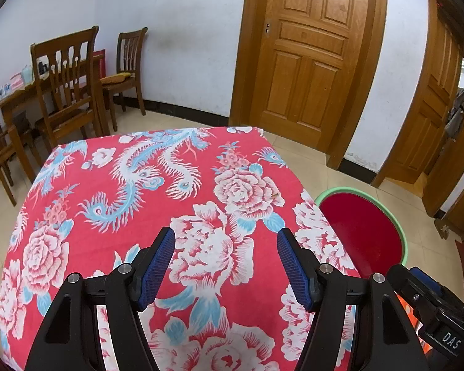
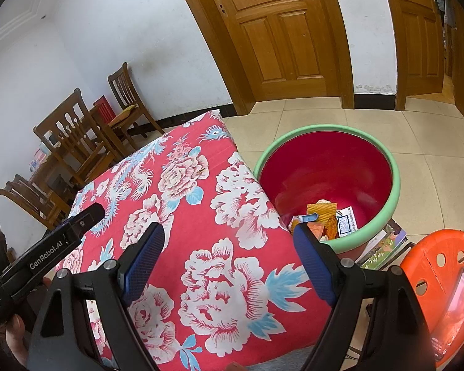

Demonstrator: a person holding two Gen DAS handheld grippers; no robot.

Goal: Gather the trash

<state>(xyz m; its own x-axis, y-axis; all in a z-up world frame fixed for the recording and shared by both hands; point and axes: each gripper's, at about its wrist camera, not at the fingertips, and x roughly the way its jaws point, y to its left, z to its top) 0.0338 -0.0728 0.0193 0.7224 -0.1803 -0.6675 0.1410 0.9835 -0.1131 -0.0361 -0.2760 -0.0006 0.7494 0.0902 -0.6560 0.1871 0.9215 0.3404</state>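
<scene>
A red basin with a green rim point(image 2: 396, 185) stands on the floor right of the table and holds several pieces of trash point(image 2: 328, 219): orange wrappers and a white printed card. The basin also shows in the left wrist view point(image 1: 399, 219). The table carries a red floral cloth point(image 1: 157, 185), also in the right wrist view point(image 2: 201, 216). A tiny brown scrap point(image 1: 275, 195) lies on the cloth, seen too in the right wrist view point(image 2: 202, 171). My left gripper point(image 1: 225, 241) is open and empty above the cloth. My right gripper point(image 2: 229, 235) is open and empty above the table's right edge.
An orange plastic stool point(image 2: 439, 266) with a phone point(image 2: 457, 306) on it stands at the right. Books point(image 2: 383, 244) lie under the basin. Wooden chairs point(image 1: 68, 86) and a dining table point(image 1: 18, 99) stand at the back left. Wooden doors point(image 1: 309, 52) are behind.
</scene>
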